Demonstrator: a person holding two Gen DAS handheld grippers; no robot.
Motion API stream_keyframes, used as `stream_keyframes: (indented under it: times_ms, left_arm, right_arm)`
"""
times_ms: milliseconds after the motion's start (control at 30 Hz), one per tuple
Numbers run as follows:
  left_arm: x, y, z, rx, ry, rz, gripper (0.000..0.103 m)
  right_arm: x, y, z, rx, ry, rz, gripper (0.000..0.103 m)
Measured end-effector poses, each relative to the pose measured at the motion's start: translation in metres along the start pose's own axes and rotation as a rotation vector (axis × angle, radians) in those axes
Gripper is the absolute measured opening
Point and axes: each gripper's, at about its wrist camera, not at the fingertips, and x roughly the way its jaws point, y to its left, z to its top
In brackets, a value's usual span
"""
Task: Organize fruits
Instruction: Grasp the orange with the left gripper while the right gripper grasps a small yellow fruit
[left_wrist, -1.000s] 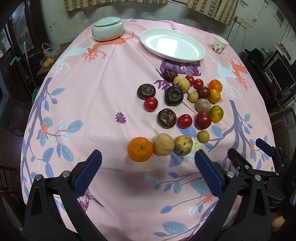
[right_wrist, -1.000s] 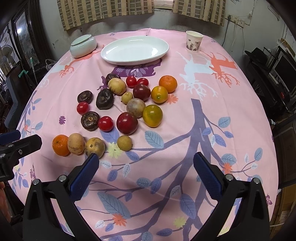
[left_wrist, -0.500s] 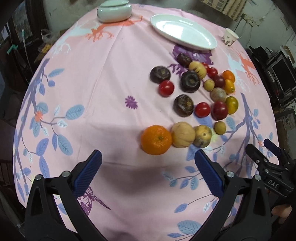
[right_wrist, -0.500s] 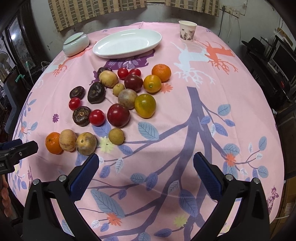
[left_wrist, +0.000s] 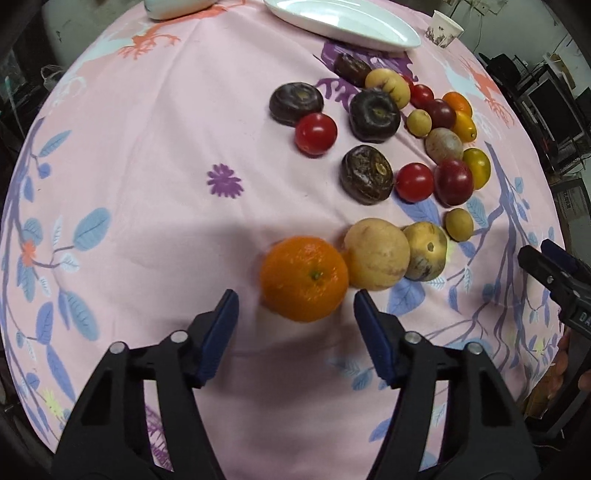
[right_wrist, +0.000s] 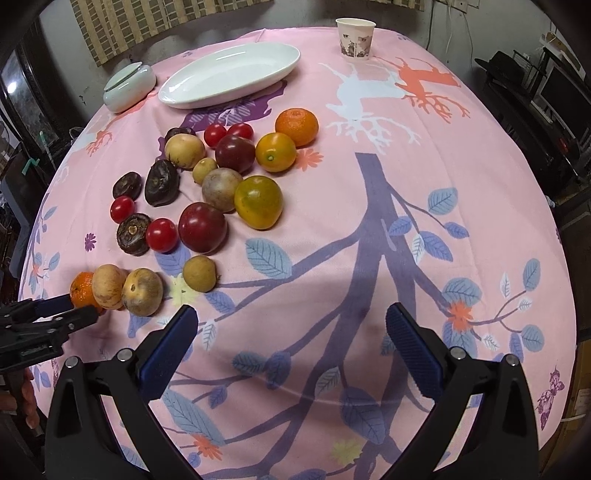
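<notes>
An orange mandarin (left_wrist: 304, 278) lies at the near end of a row with two tan round fruits (left_wrist: 376, 254). My left gripper (left_wrist: 294, 300) points down at it. Its blue jaws are closing, one on each side of the mandarin's near half, with a small gap on both sides. In the right wrist view the same mandarin (right_wrist: 82, 287) sits at the left gripper's fingertips (right_wrist: 55, 304). Above bare pink cloth, my right gripper (right_wrist: 291, 321) stands open with nothing between its fingers. Several tomatoes, dark fruits and yellow fruits (right_wrist: 221, 184) are clustered beyond.
A white oval plate (right_wrist: 229, 74) and a pale lidded bowl (right_wrist: 127, 86) stand at the far side of the round table, with a paper cup (right_wrist: 354, 38) to the right. A second mandarin (right_wrist: 296, 126) lies at the cluster's far right. Dark furniture surrounds the table.
The left gripper has come down toward the mandarin and its jaws have narrowed from wide open to about the fruit's width. The right gripper has drifted slightly lower and stays open.
</notes>
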Motion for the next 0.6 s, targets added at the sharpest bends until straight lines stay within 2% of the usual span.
stream_keyframes:
  times_ms: [33,67,167,233,400,467,600]
  left_arm:
    - [0.003,-0.002,0.002,0.009,0.002,0.0,0.059]
    - [0.006,-0.004,0.004,0.02,-0.001,0.001,0.049]
    - [0.007,-0.009,0.007,0.056,-0.021,0.025,0.046]
    - [0.006,-0.007,0.008,0.04,-0.014,0.01,0.046]
    - [0.007,0.001,0.009,-0.002,-0.017,-0.035,0.046]
    - [0.007,0.002,0.009,-0.009,-0.018,-0.041,0.047]
    - [0.007,0.003,0.008,-0.018,-0.024,-0.046,0.047]
  right_arm:
    - [0.001,0.0,0.001,-0.004,0.004,-0.001,0.102]
    - [0.002,0.0,0.002,-0.006,0.007,-0.004,0.102]
    - [0.006,0.0,0.005,-0.012,0.011,-0.013,0.102]
    - [0.01,0.002,0.007,-0.027,0.026,0.007,0.102]
    - [0.018,0.026,0.007,-0.159,0.034,0.078,0.102]
    - [0.028,0.032,0.008,-0.172,0.081,0.11,0.084]
    - [0.043,0.045,0.008,-0.211,0.115,0.14,0.069]
